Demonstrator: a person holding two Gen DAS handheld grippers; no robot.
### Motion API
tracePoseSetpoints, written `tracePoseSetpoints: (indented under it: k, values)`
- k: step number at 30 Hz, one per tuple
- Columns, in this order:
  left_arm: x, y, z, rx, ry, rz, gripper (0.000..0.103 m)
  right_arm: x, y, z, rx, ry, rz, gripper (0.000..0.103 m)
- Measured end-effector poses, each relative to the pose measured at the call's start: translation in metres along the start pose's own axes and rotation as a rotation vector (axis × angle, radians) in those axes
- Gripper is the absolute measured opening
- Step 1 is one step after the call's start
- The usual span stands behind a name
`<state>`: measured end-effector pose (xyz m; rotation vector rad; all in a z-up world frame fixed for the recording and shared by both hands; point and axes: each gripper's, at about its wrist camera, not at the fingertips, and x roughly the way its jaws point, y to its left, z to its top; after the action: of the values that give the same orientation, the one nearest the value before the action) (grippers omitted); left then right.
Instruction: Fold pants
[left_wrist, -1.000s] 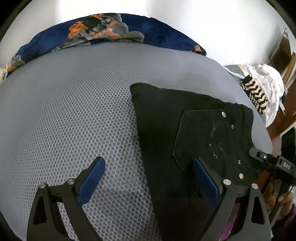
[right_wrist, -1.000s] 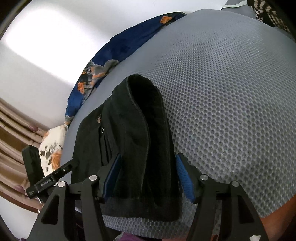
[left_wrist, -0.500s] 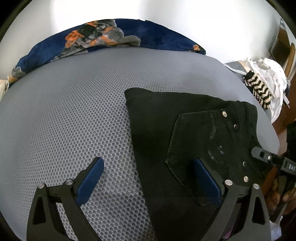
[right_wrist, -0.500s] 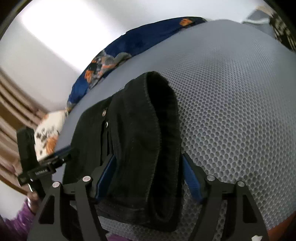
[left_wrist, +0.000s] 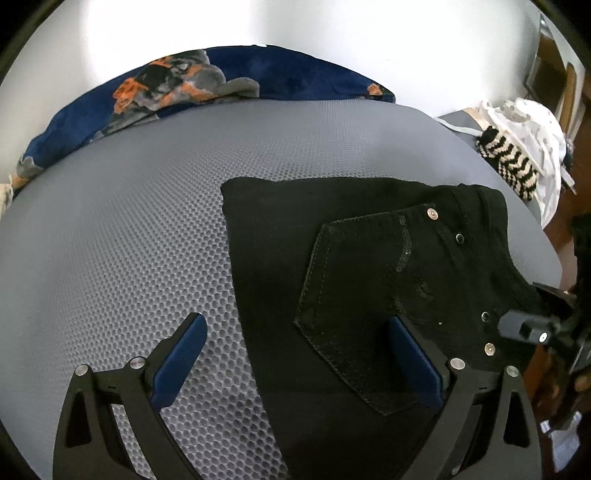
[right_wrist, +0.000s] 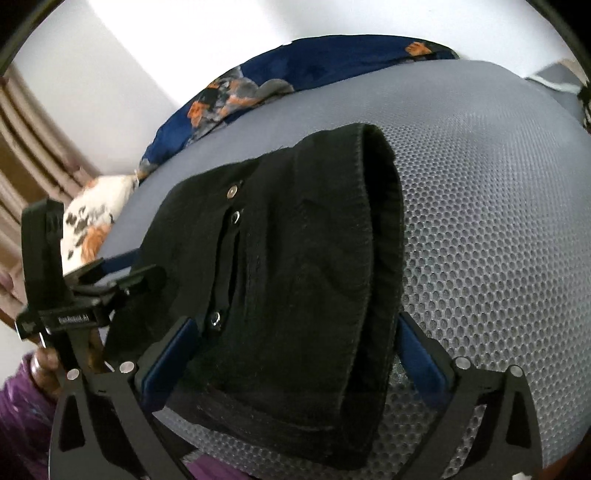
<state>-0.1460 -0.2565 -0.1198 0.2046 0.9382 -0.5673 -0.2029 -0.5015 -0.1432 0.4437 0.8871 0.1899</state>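
We see the black pants (left_wrist: 369, 266) folded into a compact bundle on a grey honeycomb-mesh mattress (left_wrist: 122, 236), toward its near right edge as the left wrist camera shows it. The back pocket (left_wrist: 373, 295) faces up, with metal rivets along its right side.

Our left gripper (left_wrist: 295, 358) stands spread wide above the bundle's left border: its left pad hangs over bare mattress and its right pad over the pocket, so the folded edge of the pants runs up between the two. Neither pad presses on the cloth.

From the right wrist camera, the pants (right_wrist: 295, 266) fill the middle of the view, with a rolled fold arching along the right side and a rivet (right_wrist: 232, 191) showing near the top. Our right gripper (right_wrist: 295, 362) has its jaws opening, and the near end of the bundle lies between them; the blue pads sit out at either flank of the cloth and we see no pinch on it. The left gripper shows at the left of that view, just beside the pants.

Beyond the mattress, a dark blue blanket (left_wrist: 266, 74) with orange and grey print lies along the wall, and a black-and-cream striped cloth (left_wrist: 509, 162) sits with white fabric (left_wrist: 535, 125) at the far right.
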Motion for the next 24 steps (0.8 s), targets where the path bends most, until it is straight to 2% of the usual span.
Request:
tracePoseSetpoints:
  k: [6, 14, 24]
  values:
    - [0.001, 0.001, 0.0, -0.006, 0.009, -0.009, 0.098, -0.003, -0.002, -0.001, 0.0, 0.0, 0.009, 0.103]
    - [0.001, -0.004, -0.002, 0.017, 0.001, 0.008, 0.098, -0.01, -0.013, 0.004, 0.063, -0.009, 0.041, 0.102]
    - [0.005, -0.004, -0.002, 0.023, 0.01, 0.01, 0.098, -0.003, -0.01, 0.016, 0.037, -0.014, 0.025, 0.102]
